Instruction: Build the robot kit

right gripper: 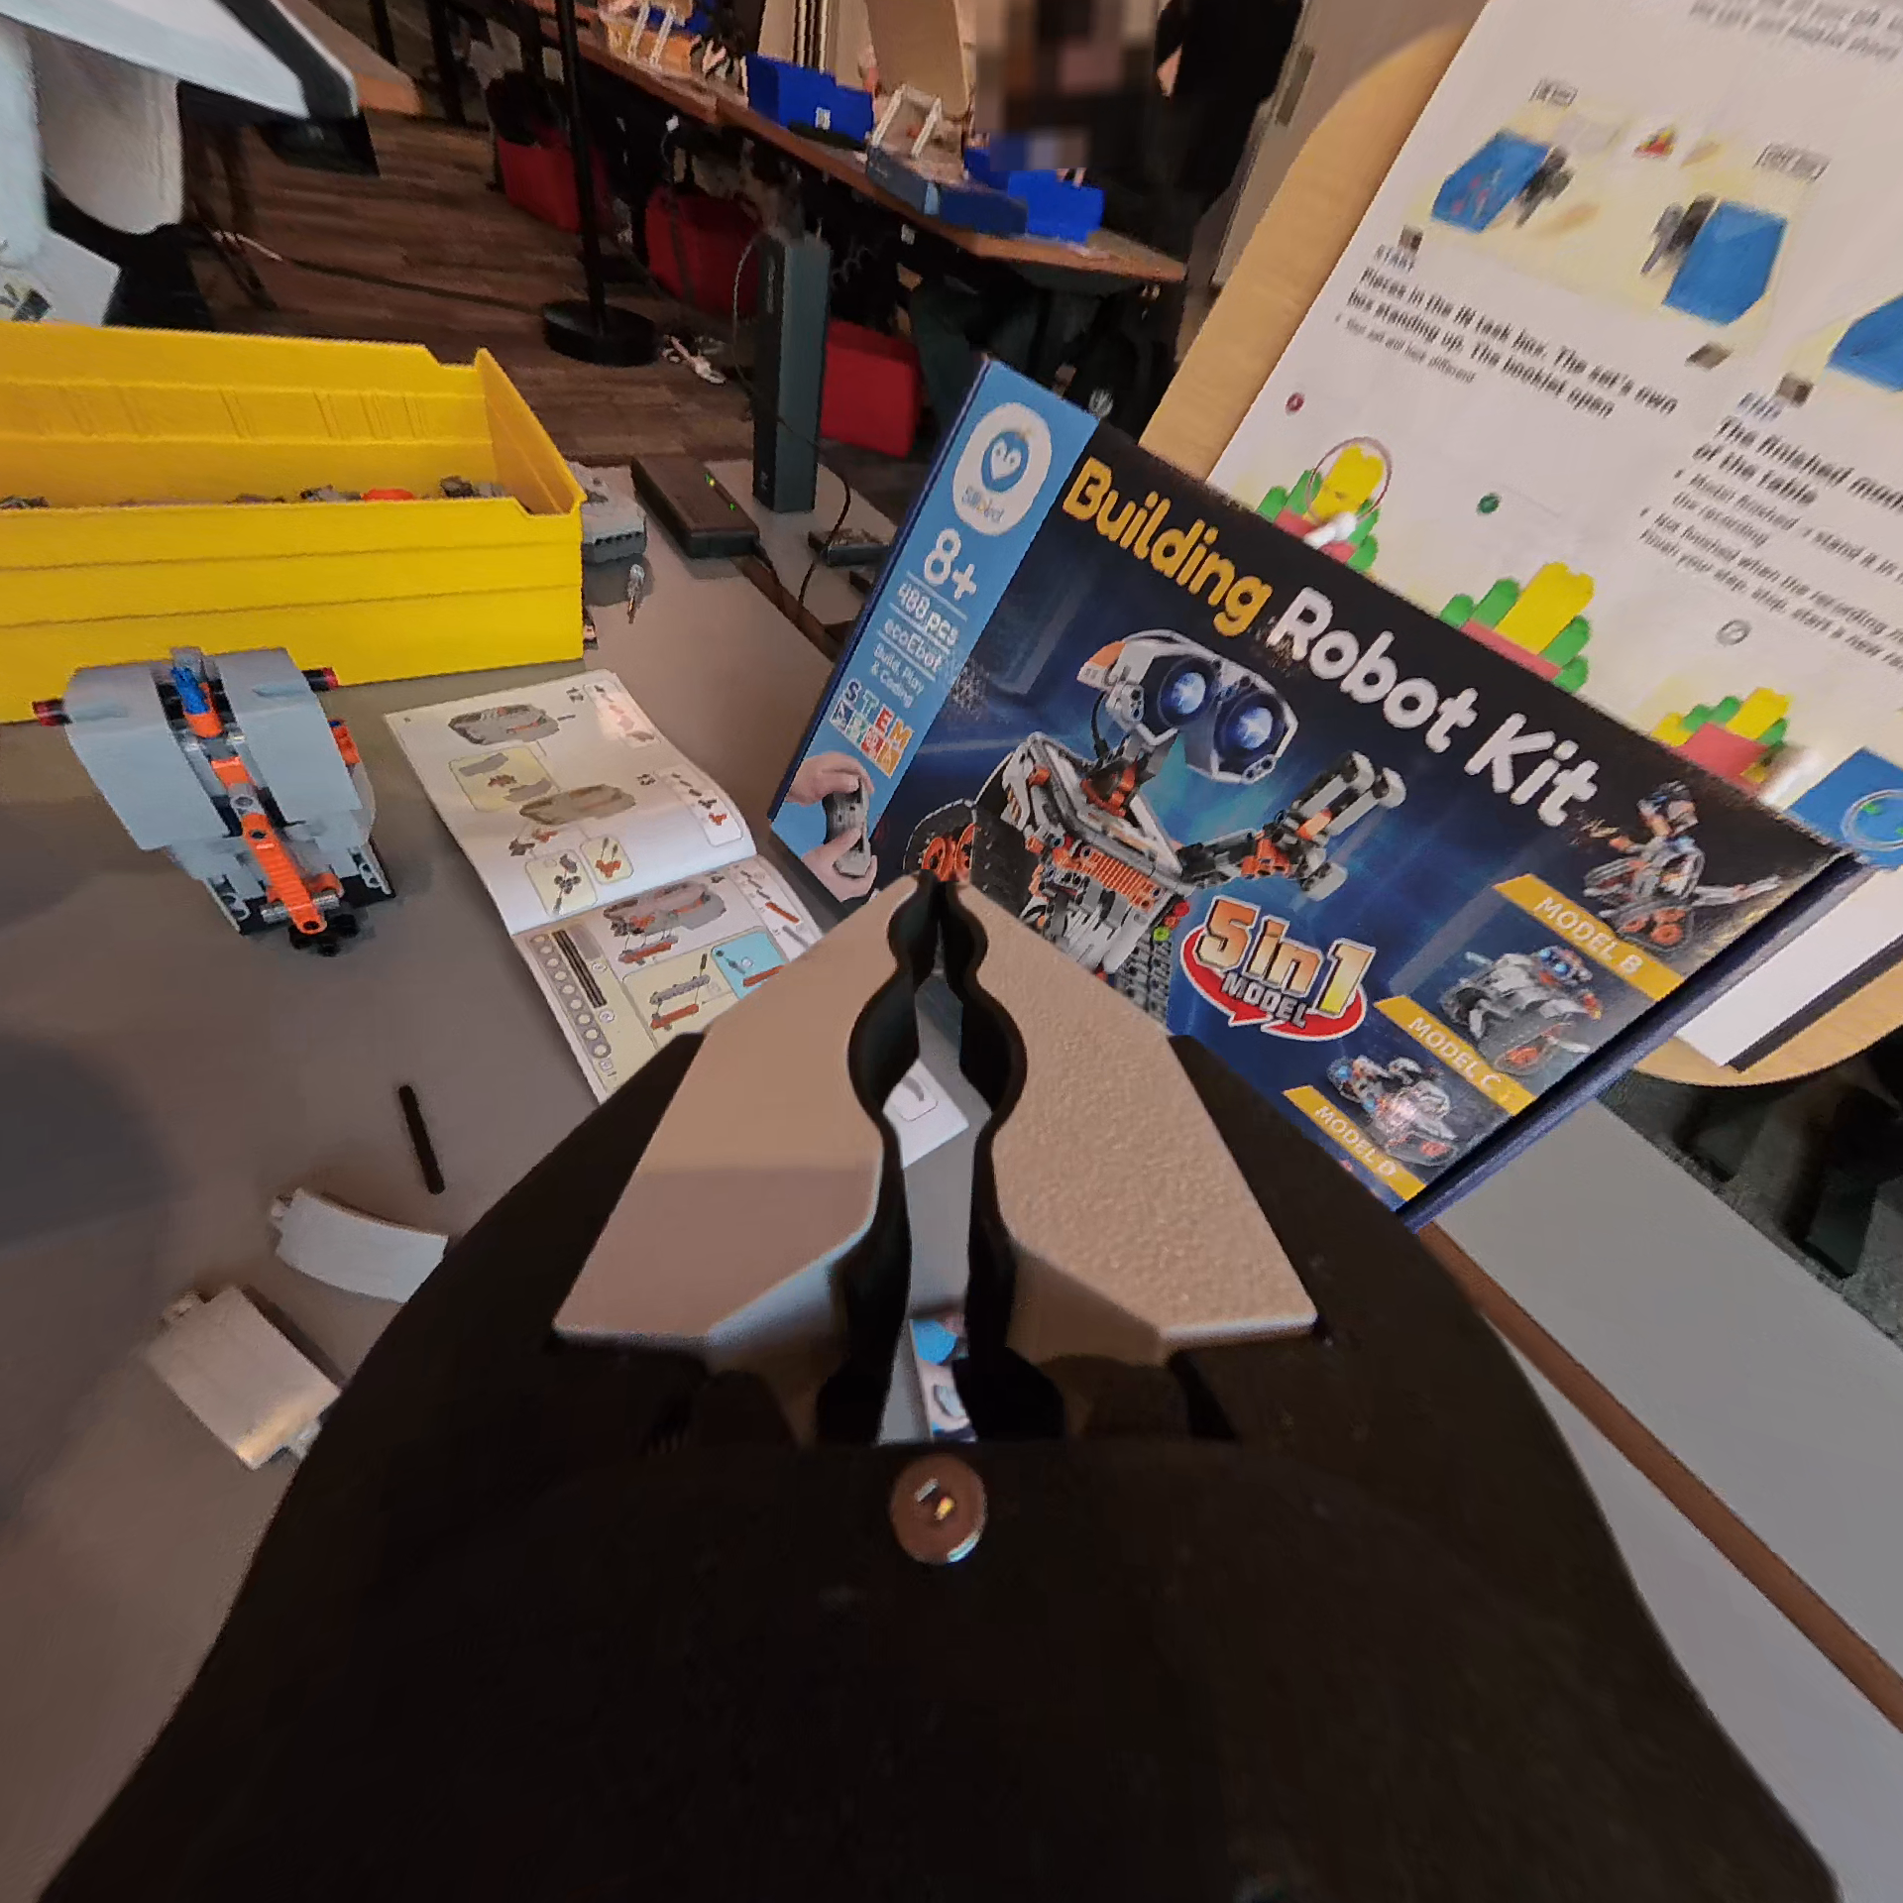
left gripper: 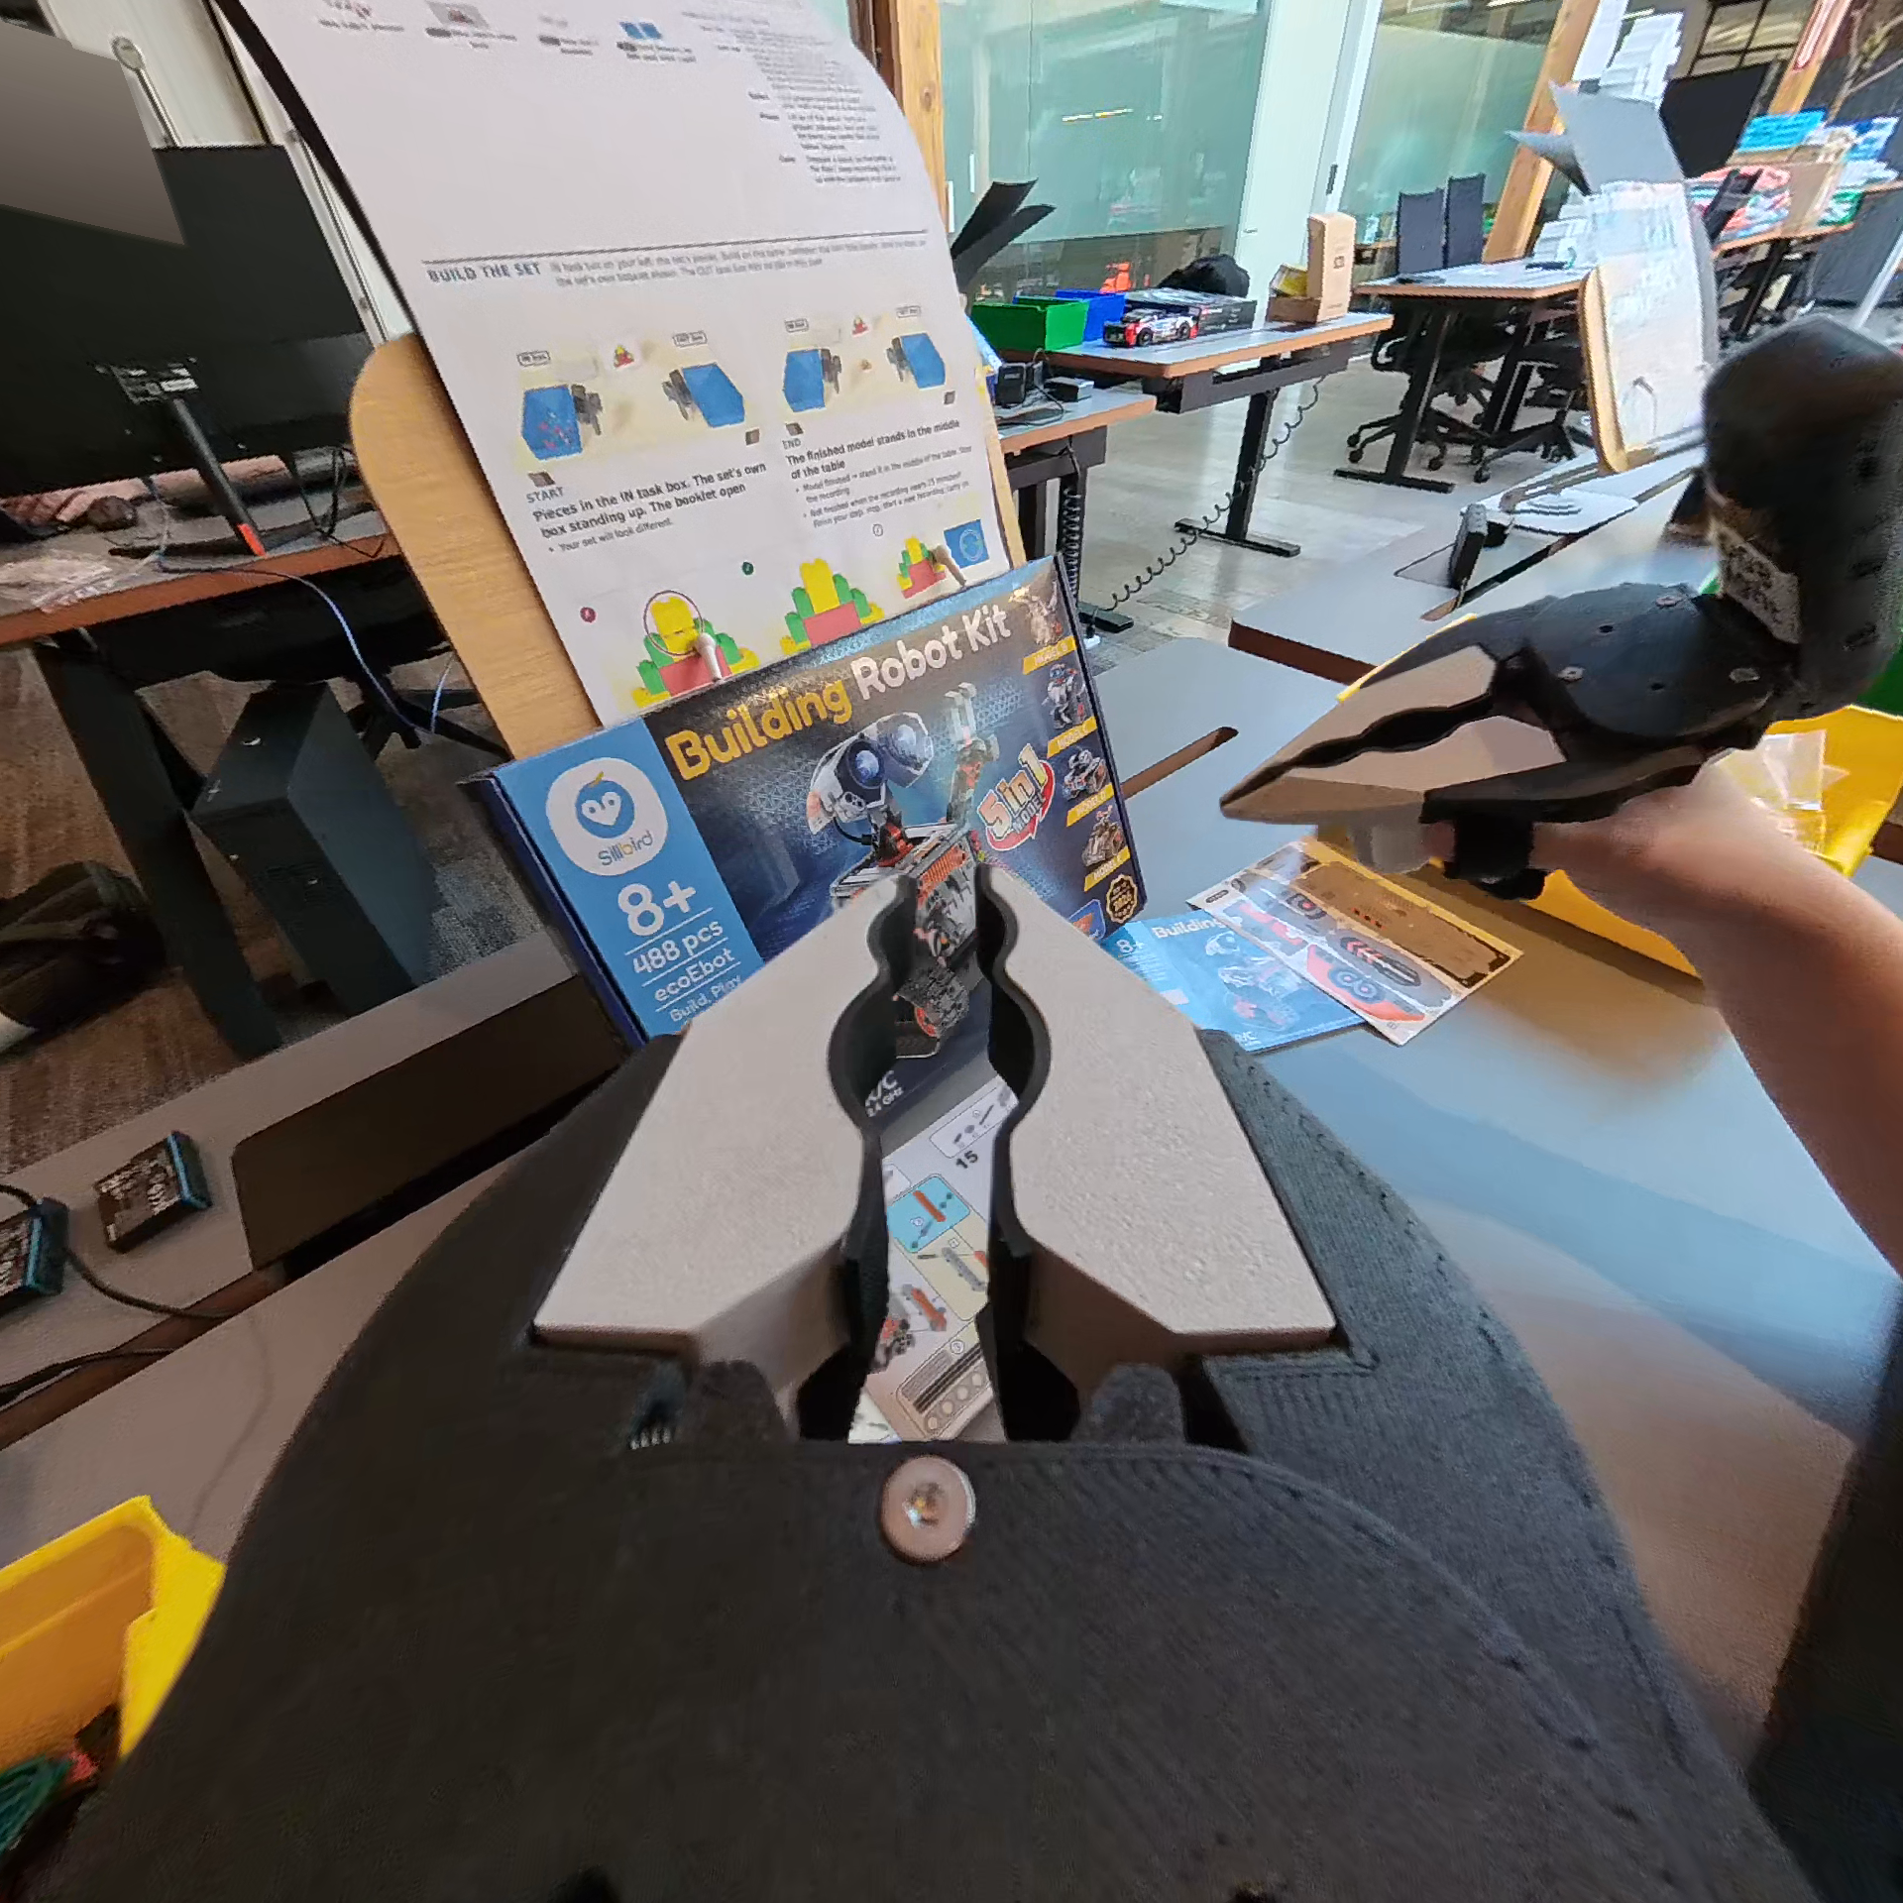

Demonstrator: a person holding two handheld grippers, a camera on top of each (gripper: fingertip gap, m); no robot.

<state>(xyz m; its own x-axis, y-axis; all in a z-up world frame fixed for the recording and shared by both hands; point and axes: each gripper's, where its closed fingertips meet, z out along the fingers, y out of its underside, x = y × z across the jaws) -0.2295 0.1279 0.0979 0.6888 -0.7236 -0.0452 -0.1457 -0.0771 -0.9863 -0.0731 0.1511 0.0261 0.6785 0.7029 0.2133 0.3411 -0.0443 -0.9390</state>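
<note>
My left gripper (left gripper: 942, 886) hangs over an open instruction booklet (left gripper: 942, 1236), which shows through the narrow gap between its fingers; the jaws stand slightly apart and hold nothing. It points at a standing robot kit box (left gripper: 783, 783). My right gripper (right gripper: 932, 888) is shut and looks empty; it faces the same box (right gripper: 1287, 824). It also shows in the left wrist view (left gripper: 1251, 803), held by a hand above sticker sheets (left gripper: 1349, 947). A half-built grey and orange model (right gripper: 221, 783) stands left of the booklet (right gripper: 618, 844).
A yellow bin (right gripper: 278, 494) of parts stands behind the model. A black axle (right gripper: 420, 1138) and white panels (right gripper: 350, 1251) lie on the table. Another yellow bin (left gripper: 1833, 783) is behind the right hand. An instruction board (left gripper: 669, 309) leans behind the box. Some 20 cm of space lies between my two pairs of fingers. About 25 cm separates my right fingertips from the black axle (right gripper: 420, 1138).
</note>
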